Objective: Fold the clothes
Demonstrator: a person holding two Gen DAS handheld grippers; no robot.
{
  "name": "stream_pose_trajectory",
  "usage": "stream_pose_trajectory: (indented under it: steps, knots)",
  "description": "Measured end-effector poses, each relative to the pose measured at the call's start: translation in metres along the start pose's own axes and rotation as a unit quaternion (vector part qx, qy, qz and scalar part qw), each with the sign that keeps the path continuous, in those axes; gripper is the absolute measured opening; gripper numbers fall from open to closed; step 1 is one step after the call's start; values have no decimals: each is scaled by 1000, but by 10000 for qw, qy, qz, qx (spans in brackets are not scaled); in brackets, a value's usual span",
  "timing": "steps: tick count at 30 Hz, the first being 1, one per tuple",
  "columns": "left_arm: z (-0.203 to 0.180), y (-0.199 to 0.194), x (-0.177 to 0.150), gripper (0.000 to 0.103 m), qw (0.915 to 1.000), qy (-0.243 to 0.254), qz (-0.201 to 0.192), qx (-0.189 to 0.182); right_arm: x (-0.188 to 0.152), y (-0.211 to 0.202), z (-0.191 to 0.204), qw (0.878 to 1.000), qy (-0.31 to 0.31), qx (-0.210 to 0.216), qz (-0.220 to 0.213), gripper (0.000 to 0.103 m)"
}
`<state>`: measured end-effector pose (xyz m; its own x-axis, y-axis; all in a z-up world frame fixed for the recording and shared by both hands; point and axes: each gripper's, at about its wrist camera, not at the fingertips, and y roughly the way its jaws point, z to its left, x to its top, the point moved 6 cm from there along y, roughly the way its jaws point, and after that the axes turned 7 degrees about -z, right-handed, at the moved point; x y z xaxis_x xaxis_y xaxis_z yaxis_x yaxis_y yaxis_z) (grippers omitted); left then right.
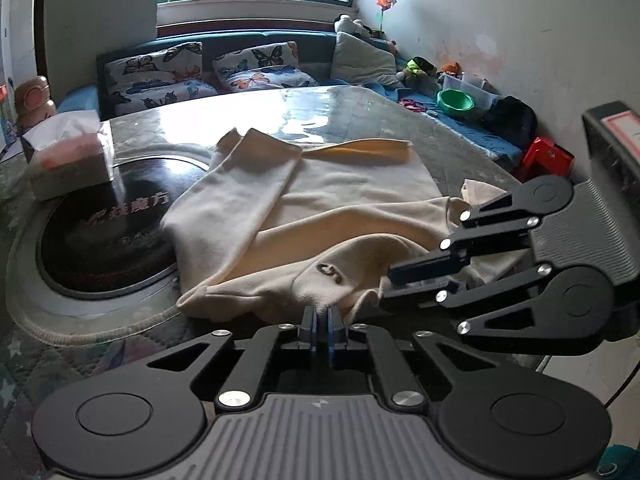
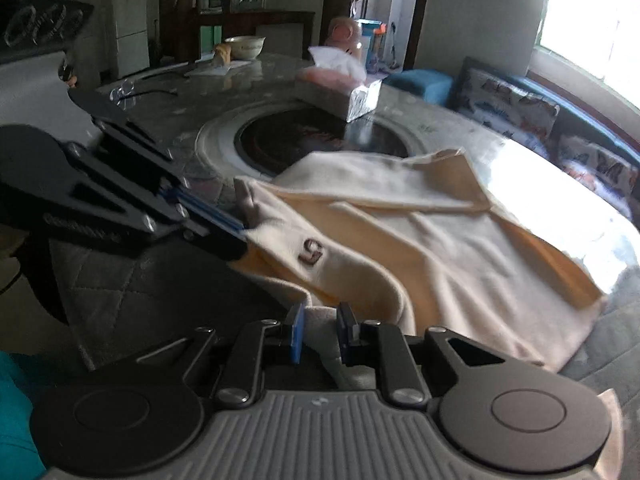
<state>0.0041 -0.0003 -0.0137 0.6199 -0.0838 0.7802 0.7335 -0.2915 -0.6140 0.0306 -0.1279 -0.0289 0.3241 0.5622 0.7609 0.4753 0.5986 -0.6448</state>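
A cream garment [image 1: 352, 200] lies spread across the near part of the counter [image 1: 360, 104], its long axis running from the near edge away toward the far one. One sleeve is folded back along its side by the dark round inset [image 1: 104, 232]. A tissue box [image 1: 68, 160] sits past that inset, clear of the cloth.

Both grippers work the hem at the near edge. The left gripper [image 1: 322, 314] has its jaws closed tight on a pinch of that hem, just beside the small embroidered mark [image 1: 330, 274]. The right gripper [image 2: 320, 328] has its jaws clamped on a thicker bunch of the same edge, further along toward the garment's other side.

So the body of the cloth lies straight ahead of both sets of jaws, away from the person. Neither hand is nearer; they sit close together on the same edge. My guess is the fold wants that hem lifted and carried forward along the long axis, both hands keeping level.
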Motion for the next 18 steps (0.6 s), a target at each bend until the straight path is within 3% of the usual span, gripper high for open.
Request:
stream_pose_trajectory:
  steps: [3,8,14,18]
  knots:
    - [2,-5,-2,5,10000,-46,13,-44,0,-2,2,10000,26,56,-58,4]
    - [6,-15,-2,5,9999,-124,20,-99,1,-23,6,9990,194,402,-99,4]
    - [9,-15,-10,8,9997,118,196,1,-13,-48,35,9950,-113,955,271,0]
    - [2,-21,-5,17,9993,385,13,-4,-14,-54,37,9967,-249,728,243,1]
